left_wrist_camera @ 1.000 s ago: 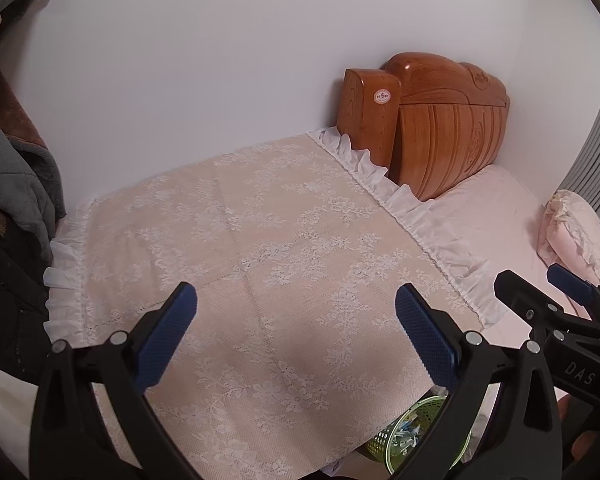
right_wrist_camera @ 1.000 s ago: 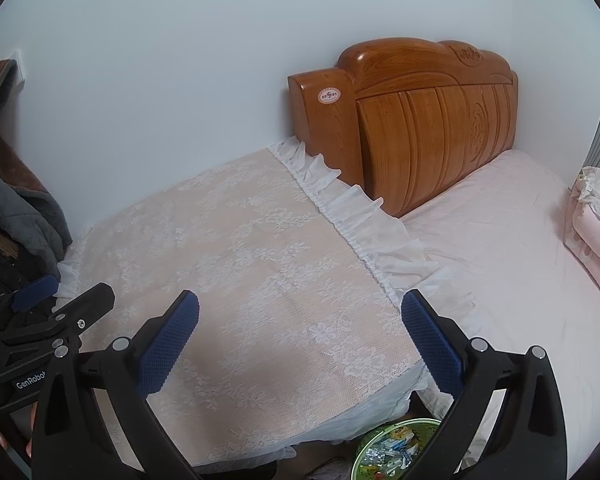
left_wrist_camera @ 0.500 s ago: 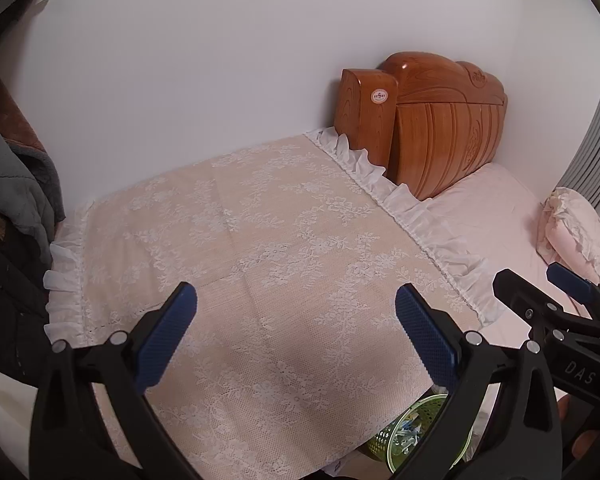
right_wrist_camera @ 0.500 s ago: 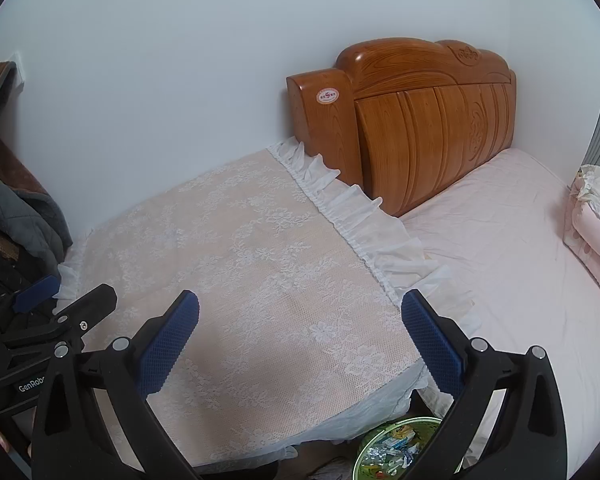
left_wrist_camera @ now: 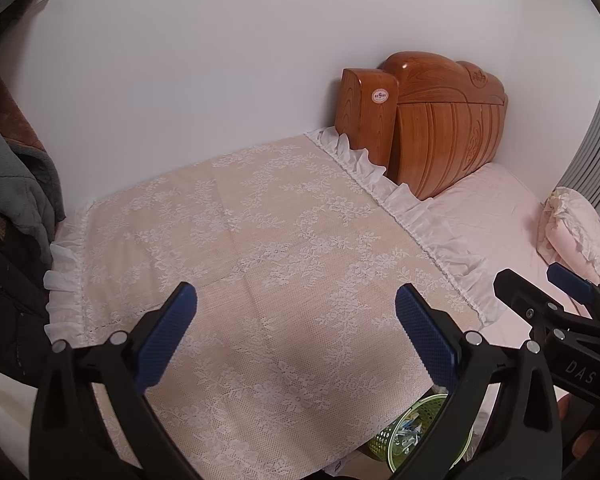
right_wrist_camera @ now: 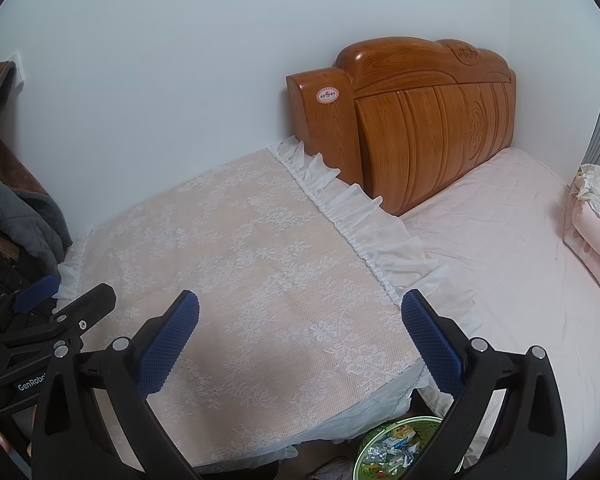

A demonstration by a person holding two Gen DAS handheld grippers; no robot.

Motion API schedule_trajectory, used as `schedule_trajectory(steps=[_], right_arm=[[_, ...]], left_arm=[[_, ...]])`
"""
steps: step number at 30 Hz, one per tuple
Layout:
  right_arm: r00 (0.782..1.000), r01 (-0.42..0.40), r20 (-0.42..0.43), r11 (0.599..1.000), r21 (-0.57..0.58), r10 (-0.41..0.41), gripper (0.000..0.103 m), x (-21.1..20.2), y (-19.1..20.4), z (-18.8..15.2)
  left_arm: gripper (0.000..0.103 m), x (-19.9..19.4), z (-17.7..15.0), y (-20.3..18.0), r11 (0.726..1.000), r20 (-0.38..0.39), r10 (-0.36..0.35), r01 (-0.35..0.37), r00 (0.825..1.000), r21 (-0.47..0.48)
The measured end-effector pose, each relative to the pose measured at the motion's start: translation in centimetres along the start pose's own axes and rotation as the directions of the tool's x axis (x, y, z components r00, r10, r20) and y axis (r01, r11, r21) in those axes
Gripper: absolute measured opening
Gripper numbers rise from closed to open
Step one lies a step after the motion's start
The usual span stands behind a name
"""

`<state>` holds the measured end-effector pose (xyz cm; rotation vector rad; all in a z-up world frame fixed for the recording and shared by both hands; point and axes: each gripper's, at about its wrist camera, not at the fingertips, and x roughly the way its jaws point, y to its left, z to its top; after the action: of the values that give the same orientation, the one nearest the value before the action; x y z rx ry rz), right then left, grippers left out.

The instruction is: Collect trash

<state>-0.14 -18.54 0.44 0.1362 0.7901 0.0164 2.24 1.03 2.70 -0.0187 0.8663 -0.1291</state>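
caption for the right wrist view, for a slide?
Open right gripper over a lace-covered table beside the bed, a green trash basket holding wrappers below.

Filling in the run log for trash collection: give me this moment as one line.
left gripper: open, empty | right gripper: open, empty | both over lace cover | green bin: wrappers inside, below cover's edge

Illumination is soft, even and indoor, with faint shadows on the lace cover point(left_wrist_camera: 260, 264), a mild sheen on the wooden headboard point(right_wrist_camera: 428, 128), sharp focus throughout, and strong fisheye bending with dark corner vignetting.
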Motion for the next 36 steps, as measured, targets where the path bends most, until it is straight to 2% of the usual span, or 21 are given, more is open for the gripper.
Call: schedule_trajectory(steps=[36], right_arm=[[1.0,0.005,-0.009,1.0,0.02,-0.005,0.101,0.55,-0.05,-0.02]], left_arm=[[0.095,0.39,0.07,0.37,1.0,-0.004,0.005,-0.005,1.0,-0.001]])
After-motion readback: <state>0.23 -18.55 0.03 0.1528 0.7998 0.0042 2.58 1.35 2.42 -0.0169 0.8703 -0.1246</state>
